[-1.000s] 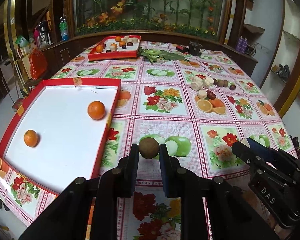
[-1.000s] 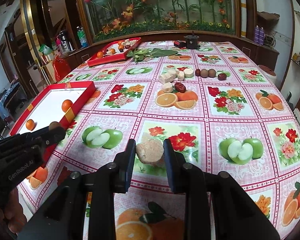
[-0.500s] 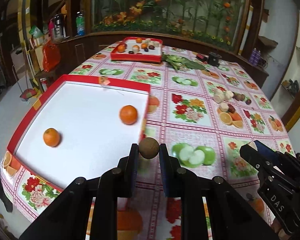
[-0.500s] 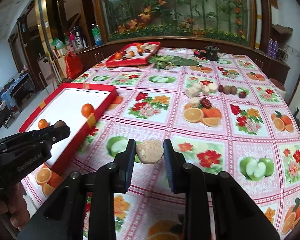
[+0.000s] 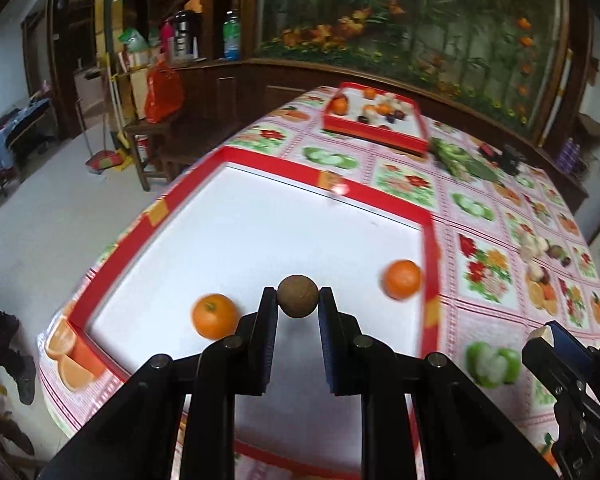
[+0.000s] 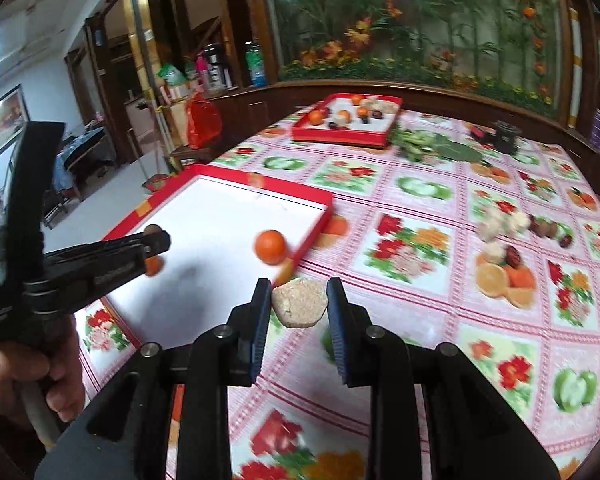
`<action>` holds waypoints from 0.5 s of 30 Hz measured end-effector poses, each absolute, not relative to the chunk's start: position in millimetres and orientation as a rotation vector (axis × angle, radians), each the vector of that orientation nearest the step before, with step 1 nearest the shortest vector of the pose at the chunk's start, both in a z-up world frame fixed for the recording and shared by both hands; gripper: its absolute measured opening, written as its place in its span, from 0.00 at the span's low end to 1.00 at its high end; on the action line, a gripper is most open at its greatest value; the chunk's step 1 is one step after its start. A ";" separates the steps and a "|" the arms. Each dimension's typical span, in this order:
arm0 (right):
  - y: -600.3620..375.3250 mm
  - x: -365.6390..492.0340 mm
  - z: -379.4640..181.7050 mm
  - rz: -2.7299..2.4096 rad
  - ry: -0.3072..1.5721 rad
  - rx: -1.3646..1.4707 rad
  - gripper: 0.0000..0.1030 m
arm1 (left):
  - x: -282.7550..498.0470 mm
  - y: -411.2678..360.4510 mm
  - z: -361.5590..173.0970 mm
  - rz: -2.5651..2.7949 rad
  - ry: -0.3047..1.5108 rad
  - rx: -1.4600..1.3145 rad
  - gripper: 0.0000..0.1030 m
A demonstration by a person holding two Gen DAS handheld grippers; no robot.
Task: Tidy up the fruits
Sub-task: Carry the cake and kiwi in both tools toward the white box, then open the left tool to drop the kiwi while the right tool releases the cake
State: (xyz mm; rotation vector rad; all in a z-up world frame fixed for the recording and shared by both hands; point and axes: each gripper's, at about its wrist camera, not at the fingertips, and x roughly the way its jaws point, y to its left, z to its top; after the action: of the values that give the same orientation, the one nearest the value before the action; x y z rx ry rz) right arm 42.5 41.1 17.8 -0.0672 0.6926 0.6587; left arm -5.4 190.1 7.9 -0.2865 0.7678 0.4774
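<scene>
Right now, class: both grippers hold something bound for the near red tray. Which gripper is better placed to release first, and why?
Left. The left gripper holds the brown round fruit over the near red tray, between two oranges. The right gripper, clamping the pale lumpy piece, sits outside the tray's edge, over the tablecloth.

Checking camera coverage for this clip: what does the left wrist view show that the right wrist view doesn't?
Left wrist only: the brown round fruit seen close, pinched in the left claw. Right wrist only: the pale rough lump pinched in the right claw, and a hand gripping the left claw's handle. Both: the near red tray with two oranges inside, and the far tray of fruit.
</scene>
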 end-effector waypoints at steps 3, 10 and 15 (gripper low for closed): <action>58.2 49.7 16.8 0.691 0.694 -0.075 0.29 | -2.0 202.9 6.9 0.503 0.766 -0.285 0.18; 88.3 64.7 9.0 0.753 0.714 -0.076 0.29 | 9.4 222.1 4.1 0.537 0.781 -0.267 0.18; 108.7 68.8 -1.2 0.782 0.743 -0.099 0.29 | 18.5 229.2 3.7 0.547 0.787 -0.249 0.18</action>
State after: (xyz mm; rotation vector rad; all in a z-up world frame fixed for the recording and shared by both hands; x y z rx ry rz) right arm 68.8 108.7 -1.2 -0.0989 0.7430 0.7819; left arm 18.5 229.2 3.7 -0.2490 0.7865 0.5473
